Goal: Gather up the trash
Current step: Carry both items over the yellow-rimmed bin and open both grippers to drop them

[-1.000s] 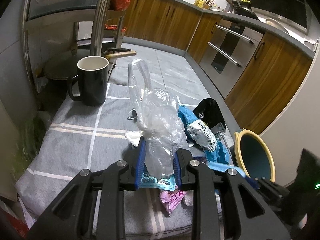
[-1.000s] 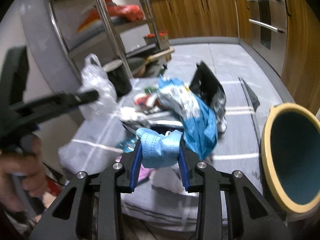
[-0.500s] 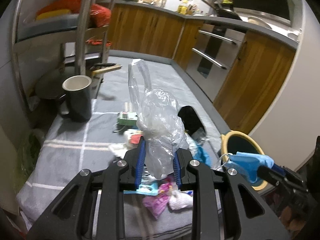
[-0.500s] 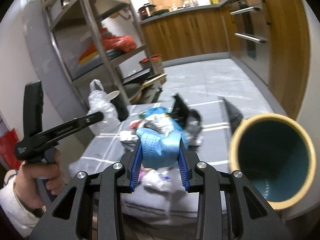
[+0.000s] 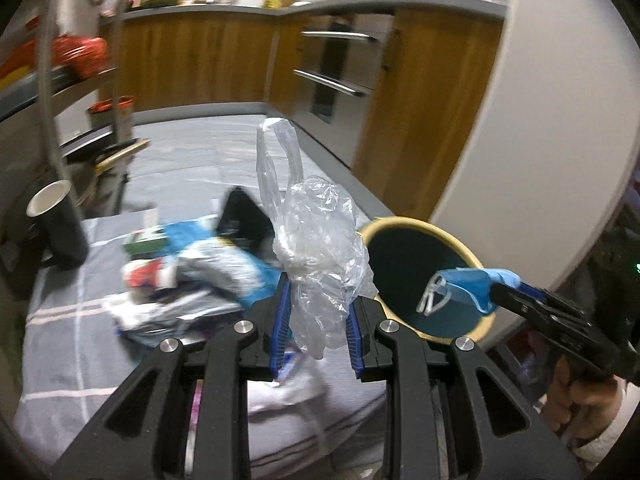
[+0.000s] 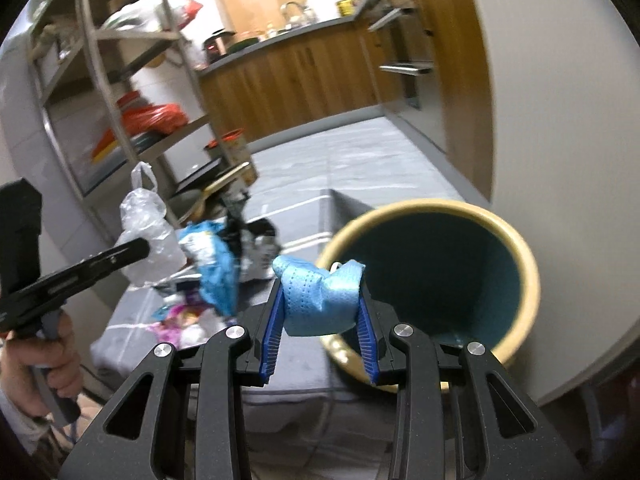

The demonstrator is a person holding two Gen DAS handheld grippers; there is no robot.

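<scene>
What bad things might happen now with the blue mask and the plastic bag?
The right gripper holds the blue mask near the bin, and its ear loop dangles loose. That loop might snag on the rim and leave the mask hanging outside. The left gripper pinches only the lower part of the crumpled plastic bag, so the thin bag might slip out or fall beside the bin onto the table.

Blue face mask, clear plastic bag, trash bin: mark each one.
blue face mask (image 6: 320,300): right wrist view, folded middle.
clear plastic bag (image 5: 324,256): left wrist view, crumpled body.
trash bin (image 6: 528,276): right wrist view, cream rim's right side.
</scene>
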